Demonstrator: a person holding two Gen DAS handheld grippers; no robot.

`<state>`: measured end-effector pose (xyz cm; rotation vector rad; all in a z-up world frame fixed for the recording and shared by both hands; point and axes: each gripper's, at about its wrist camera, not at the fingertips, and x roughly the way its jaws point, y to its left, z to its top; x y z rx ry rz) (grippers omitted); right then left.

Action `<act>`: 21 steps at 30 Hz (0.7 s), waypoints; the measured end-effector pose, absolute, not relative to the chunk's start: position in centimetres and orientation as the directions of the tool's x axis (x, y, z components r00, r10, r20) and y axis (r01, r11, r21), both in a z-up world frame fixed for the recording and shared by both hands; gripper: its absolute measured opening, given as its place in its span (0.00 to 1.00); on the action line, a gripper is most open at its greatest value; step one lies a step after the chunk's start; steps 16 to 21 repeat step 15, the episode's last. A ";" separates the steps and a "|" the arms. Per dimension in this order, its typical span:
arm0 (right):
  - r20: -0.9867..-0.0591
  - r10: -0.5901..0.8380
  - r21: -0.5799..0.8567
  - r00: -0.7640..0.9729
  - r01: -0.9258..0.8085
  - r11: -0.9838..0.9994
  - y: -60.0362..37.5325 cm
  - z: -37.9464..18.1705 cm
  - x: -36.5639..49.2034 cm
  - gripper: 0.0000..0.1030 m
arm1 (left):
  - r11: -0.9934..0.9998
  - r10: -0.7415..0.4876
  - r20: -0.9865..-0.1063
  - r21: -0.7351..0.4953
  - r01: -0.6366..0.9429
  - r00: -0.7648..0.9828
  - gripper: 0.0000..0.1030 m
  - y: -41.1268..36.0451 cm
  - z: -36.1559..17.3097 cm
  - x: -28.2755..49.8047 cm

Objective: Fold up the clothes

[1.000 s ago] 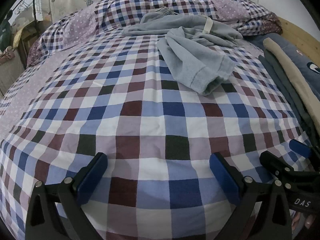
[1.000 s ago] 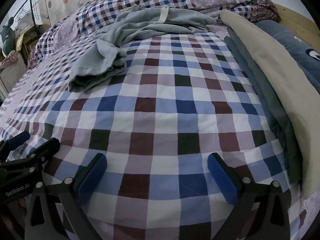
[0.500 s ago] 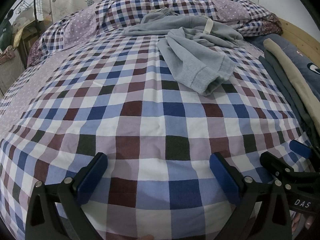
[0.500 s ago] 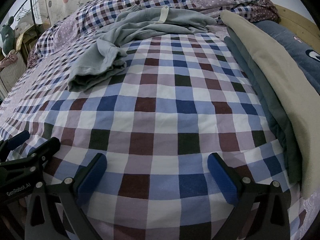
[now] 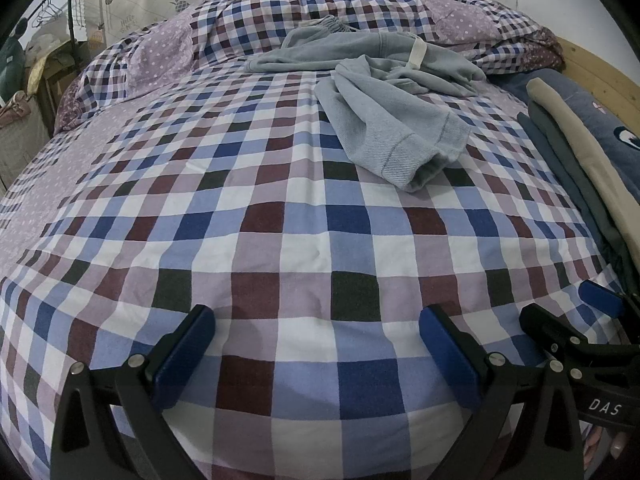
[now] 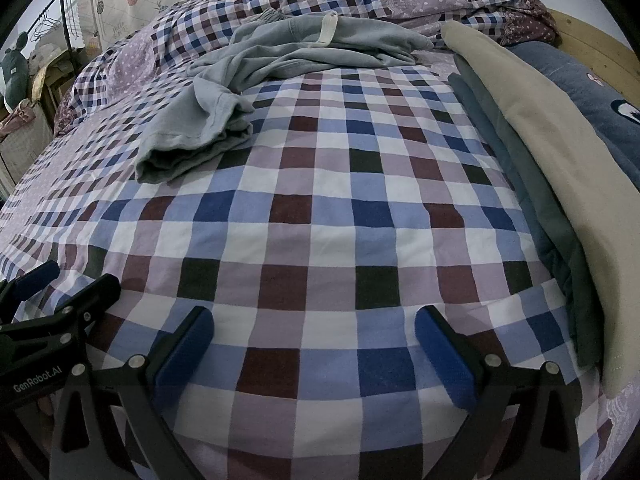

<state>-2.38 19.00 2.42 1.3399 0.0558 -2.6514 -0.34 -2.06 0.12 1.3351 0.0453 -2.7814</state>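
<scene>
Left gripper (image 5: 316,344), right gripper (image 6: 314,344): jaws apart, empty, low over checked bedspread (image 5: 280,220) | grey garment (image 5: 392,132) crumpled (unfolded), well apart | approach pending.

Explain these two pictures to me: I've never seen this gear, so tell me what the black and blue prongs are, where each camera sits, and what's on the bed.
No robot here: a person holds a hand tool with a two-finger claw in each hand, and each tool carries a wide-angle camera looking along its fingers. One picture comes from the left claw, the other from the right claw. Each also catches its neighbour at the edge. Both claws are open and hold nothing, hovering over a checked bedsheet. Farther up the bed lies a crumpled grey garment, still unfolded. Along the right side lie flat clothes, beige on grey, beside a blue pillow.
</scene>
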 end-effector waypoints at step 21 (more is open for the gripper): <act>-0.802 -0.134 0.042 -0.583 0.170 -0.985 19.0 2.3 -2.4 1.00 | -0.998 -0.040 -0.779 -0.001 0.065 -0.625 1.00 -1.9 0.2 -0.4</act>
